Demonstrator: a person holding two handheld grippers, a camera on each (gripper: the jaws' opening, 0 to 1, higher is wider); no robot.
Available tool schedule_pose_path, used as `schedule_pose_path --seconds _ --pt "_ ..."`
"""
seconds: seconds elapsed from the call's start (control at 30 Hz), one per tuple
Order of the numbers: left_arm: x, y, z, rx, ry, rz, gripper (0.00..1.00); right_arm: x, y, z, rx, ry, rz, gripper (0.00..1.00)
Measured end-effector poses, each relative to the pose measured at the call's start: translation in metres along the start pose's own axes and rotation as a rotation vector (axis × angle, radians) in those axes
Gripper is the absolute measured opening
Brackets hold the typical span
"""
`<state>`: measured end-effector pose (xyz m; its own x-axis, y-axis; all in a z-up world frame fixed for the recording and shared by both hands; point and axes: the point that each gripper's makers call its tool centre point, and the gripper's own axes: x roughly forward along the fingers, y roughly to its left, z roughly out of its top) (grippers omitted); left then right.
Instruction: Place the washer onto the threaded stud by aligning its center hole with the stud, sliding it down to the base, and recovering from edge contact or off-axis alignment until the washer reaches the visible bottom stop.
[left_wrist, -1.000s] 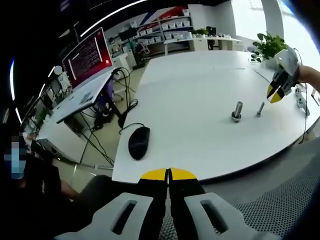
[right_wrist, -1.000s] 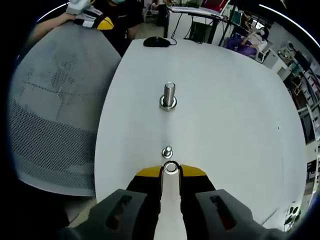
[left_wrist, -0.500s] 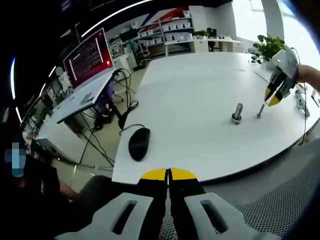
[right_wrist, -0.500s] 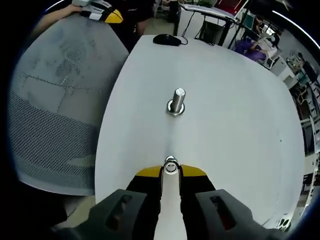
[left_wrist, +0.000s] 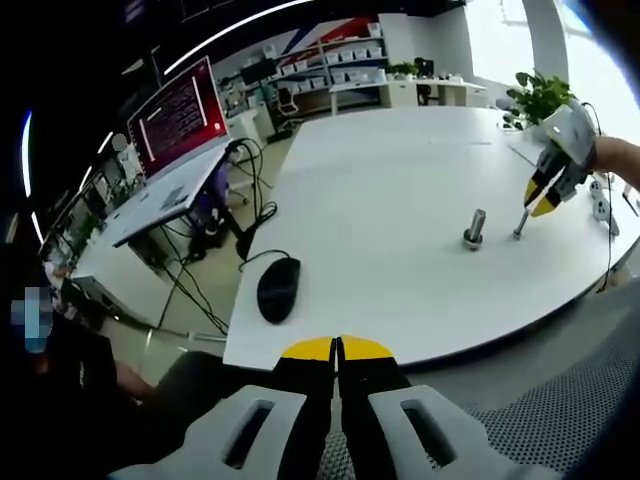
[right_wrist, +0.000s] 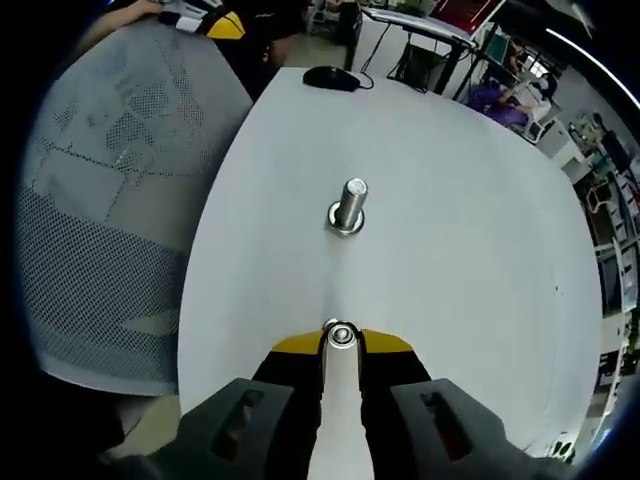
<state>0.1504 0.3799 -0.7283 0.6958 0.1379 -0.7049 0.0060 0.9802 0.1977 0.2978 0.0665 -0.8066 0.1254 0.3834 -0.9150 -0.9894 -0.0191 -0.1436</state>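
Observation:
A silver washer (right_wrist: 342, 336) sits pinched at the yellow tips of my right gripper (right_wrist: 342, 342), low over the white table (right_wrist: 470, 230). In the left gripper view my right gripper (left_wrist: 541, 198) hangs right at the top of a thin stud (left_wrist: 520, 223). That thin stud is hidden under the washer in the right gripper view. A thicker threaded stud (right_wrist: 349, 203), also seen as the stud (left_wrist: 475, 224), stands farther on with a ring at its base. My left gripper (left_wrist: 337, 348) is shut on nothing, off the table's near edge.
A black mouse (left_wrist: 278, 287) with its cable lies near the table's edge. A grey mesh chair back (right_wrist: 110, 200) stands beside the table. A red-lit monitor (left_wrist: 175, 115) is on a neighbouring desk, and a potted plant (left_wrist: 540, 92) at the table's far end.
My right gripper has carried the washer forward until it sits over the thin stud, which now hides beneath it. My left gripper has stayed put.

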Motion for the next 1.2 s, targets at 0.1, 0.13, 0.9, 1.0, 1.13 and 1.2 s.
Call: schedule_pose_path --seconds 0.1,0.13,0.9,1.0,1.13,1.2 --pt "0.000 0.000 0.000 0.000 -0.001 -0.001 0.00 0.002 -0.001 -0.001 -0.005 0.011 0.006 0.14" --pt "0.000 0.000 0.000 -0.002 -0.004 -0.001 0.00 0.003 0.000 0.000 -0.009 0.015 0.010 0.14" --pt "0.001 0.003 0.002 -0.011 -0.018 -0.007 0.00 0.041 0.006 -0.013 -0.043 0.115 0.058 0.14" --pt "0.001 0.002 0.001 -0.009 -0.014 -0.007 0.00 0.046 0.007 -0.015 -0.037 0.126 0.065 0.14" --pt "0.001 0.002 0.002 -0.013 -0.020 -0.008 0.00 0.049 0.007 -0.016 -0.023 0.133 0.075 0.14" --pt "0.000 0.001 0.002 -0.012 -0.021 -0.008 0.00 0.048 0.009 -0.016 -0.007 0.135 0.086 0.15"
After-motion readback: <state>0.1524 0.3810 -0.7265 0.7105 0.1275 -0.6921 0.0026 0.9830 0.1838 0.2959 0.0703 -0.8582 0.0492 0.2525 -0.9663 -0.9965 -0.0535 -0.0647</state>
